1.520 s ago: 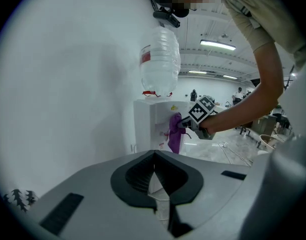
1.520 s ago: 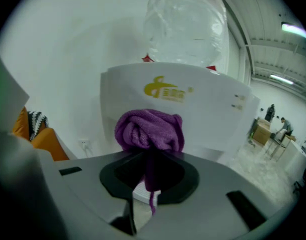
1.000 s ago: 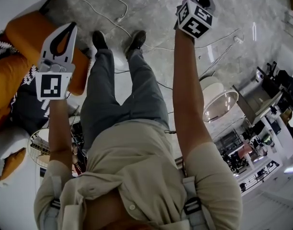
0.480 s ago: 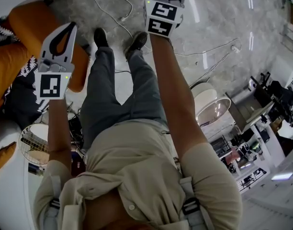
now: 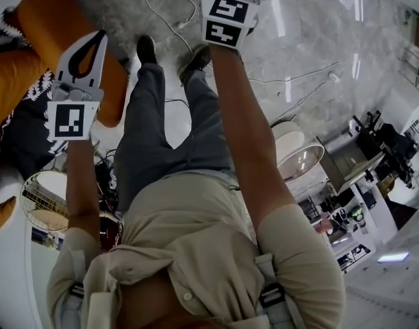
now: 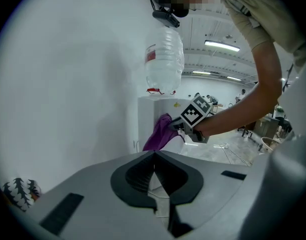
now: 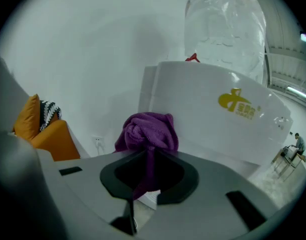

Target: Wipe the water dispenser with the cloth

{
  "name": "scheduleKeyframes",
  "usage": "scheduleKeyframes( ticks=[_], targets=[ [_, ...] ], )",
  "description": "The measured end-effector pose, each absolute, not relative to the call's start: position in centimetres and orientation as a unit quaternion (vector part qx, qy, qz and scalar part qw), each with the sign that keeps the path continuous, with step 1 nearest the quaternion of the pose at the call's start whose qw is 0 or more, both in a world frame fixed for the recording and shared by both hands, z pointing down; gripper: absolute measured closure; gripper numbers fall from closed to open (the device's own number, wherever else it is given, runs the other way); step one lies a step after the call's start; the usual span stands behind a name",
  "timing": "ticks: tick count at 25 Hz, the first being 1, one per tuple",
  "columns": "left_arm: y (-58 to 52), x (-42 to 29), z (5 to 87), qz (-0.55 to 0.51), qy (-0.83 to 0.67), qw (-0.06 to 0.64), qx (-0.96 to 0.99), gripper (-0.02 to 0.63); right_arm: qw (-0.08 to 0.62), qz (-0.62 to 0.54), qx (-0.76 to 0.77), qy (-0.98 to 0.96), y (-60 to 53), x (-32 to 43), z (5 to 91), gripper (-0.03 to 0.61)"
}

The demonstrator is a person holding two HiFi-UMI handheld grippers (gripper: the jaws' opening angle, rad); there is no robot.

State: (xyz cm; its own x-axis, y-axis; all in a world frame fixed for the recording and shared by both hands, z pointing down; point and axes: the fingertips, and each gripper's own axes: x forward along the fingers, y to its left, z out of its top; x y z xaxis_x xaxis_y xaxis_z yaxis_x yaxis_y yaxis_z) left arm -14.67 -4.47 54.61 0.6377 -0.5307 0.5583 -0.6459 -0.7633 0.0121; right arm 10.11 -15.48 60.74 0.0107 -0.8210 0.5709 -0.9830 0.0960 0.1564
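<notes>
Beige shirt [image 5: 189, 238], grey trousers [image 5: 161, 139], blk shoes [image 5: 146, 48]

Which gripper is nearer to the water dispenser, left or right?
Right. The right gripper, shut on the purple cloth, is close up to the front of the white water dispenser. The left gripper, shut and empty, is farther back, off to its side.

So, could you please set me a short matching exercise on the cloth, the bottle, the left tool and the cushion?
1 cloth
2 water bottle
3 left tool
4 cushion

A shut, empty
B clamped in the right tool
C orange, by the wall
D upside down on the water dispenser

Pairs: 1-B, 2-D, 3-A, 4-C
</notes>
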Motion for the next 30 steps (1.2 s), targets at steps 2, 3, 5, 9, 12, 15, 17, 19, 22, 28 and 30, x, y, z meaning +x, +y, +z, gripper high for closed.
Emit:
scheduleKeyframes(
  ticks=[2,3,5,9,12,15,17,19,22,28,30],
  targets=[
    [-4.6,-14.2,54.4,0.271,-0.321,0.103,0.902,0.597,0.277,0.149,0.668,-0.674,-14.7,11.8,60.4,0.517],
    [-4.6,-13.9,54.3,0.270,-0.317,0.101,0.903,0.597,0.279,0.150,0.676,-0.665,-14.2,13.0,60.4,0.517],
    [-4.7,-13.0,54.3,0.267,-0.310,0.097,0.907,0.597,0.285,0.152,0.695,-0.643,-12.9,16.1,60.6,0.517],
    [-4.3,-10.5,54.6,0.268,-0.289,0.087,0.915,0.597,0.277,0.177,0.738,-0.590,-9.7,24.0,61.3,0.517],
    [-4.0,-8.8,54.2,0.270,-0.277,0.084,0.918,0.597,0.253,0.211,0.761,-0.558,-8.1,28.5,61.4,0.517],
    [-3.5,-7.4,53.8,0.269,-0.267,0.081,0.922,0.597,0.249,0.206,0.774,-0.544,-7.1,30.8,60.6,0.517],
    [-3.2,-6.4,53.7,0.269,-0.264,0.080,0.923,0.597,0.249,0.203,0.776,-0.543,-6.9,31.5,60.3,0.517],
    [-3.1,-5.7,53.5,0.271,-0.263,0.083,0.922,0.597,0.250,0.201,0.772,-0.548,-7.0,31.3,60.2,0.517],
    [-3.2,-5.4,53.4,0.268,-0.265,0.085,0.922,0.597,0.254,0.198,0.761,-0.563,-7.7,29.8,60.3,0.517],
    [-3.3,-8.3,54.1,0.269,-0.285,0.096,0.915,0.597,0.267,0.177,0.721,-0.614,-10.6,21.8,60.9,0.518],
    [-3.4,-9.3,54.6,0.268,-0.294,0.099,0.912,0.597,0.263,0.179,0.706,-0.633,-11.8,19.0,61.5,0.517]
  ],
)
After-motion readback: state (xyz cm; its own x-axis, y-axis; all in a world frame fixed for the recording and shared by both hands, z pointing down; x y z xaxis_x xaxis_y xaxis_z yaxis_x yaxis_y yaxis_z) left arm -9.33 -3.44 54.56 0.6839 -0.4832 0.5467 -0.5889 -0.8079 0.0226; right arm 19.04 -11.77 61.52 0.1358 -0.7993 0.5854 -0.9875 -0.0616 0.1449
